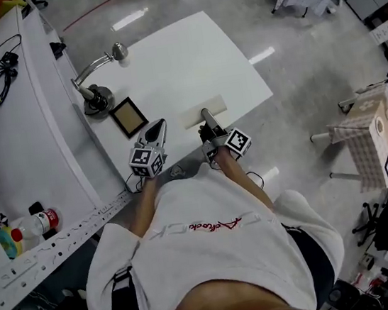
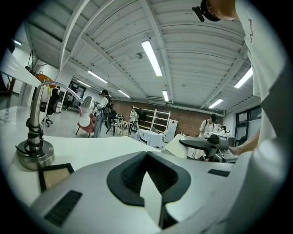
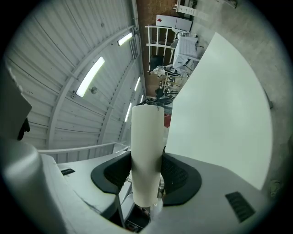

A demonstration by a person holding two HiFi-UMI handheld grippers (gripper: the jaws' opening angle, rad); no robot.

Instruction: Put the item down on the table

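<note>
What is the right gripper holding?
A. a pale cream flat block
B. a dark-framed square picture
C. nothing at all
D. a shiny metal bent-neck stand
A: in the right gripper view, the right gripper has its black pads pressed on both sides of the pale cream flat block.

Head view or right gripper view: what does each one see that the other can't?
Only the head view shows the metal tap, the picture frame and the left hand-held gripper. Only the right gripper view shows the ceiling lights. Both show the white table and the cream block pinched in the right hand-held gripper.
</note>
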